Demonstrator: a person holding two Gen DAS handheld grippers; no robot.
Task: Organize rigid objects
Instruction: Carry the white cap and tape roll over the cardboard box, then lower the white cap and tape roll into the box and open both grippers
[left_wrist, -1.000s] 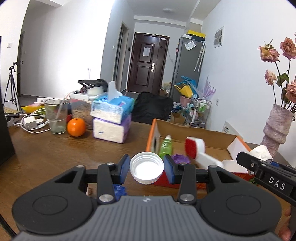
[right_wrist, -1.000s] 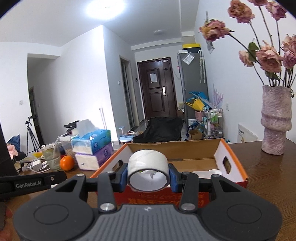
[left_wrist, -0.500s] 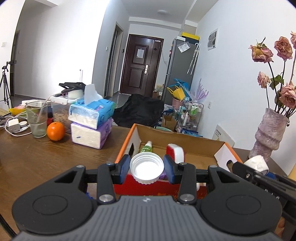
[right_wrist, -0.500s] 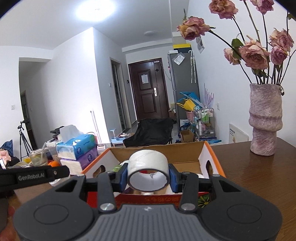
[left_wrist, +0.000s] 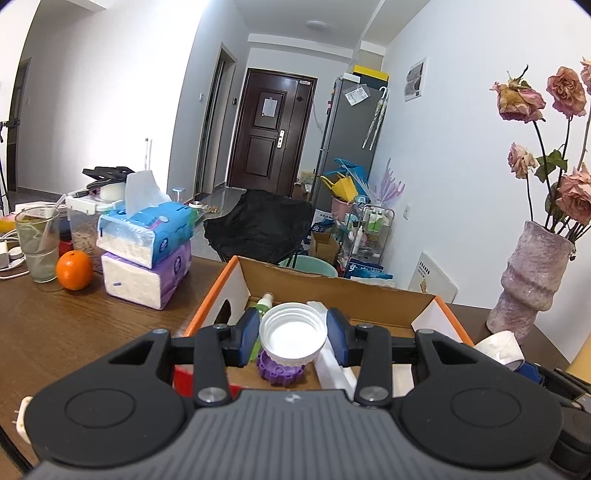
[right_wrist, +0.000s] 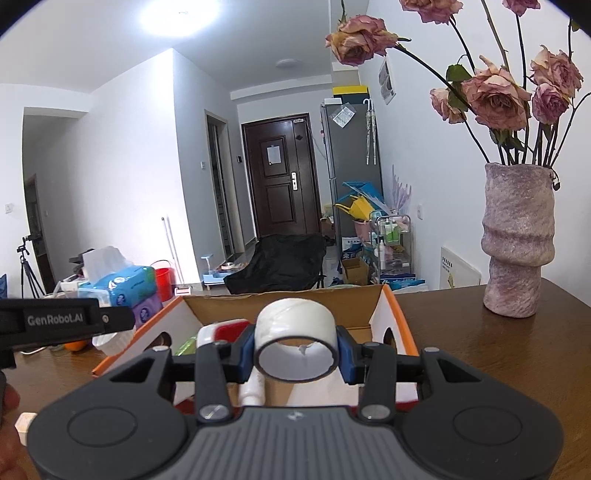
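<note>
Both tongs have come forward over the box (left_wrist: 236, 284) since a second ago, when they hung short of its near wall. On the desk (left_wrist: 74, 332) at far left stand a glass (left_wrist: 37, 243), an orange (left_wrist: 74, 270) and two stacked tissue packs (left_wrist: 147, 254), all well apart from the work. The left tongs (left_wrist: 292, 336) are clamped on a white cap (left_wrist: 292, 334), held above a purple cap (left_wrist: 280, 369) and beside a green bottle (left_wrist: 264, 304) lying in the box. To the right, the right tongs (right_wrist: 295, 356) are clamped on a tape roll (right_wrist: 295, 343), poised over the box's right part, near a red-and-white item (right_wrist: 225, 330). A vase (right_wrist: 517, 243) stands at far right, clear of both. The step in hand looks like placing both things in the box; next, each likely needs lowering close to the floor of the box, then the tongs opening so nothing bounces or rolls.
</note>
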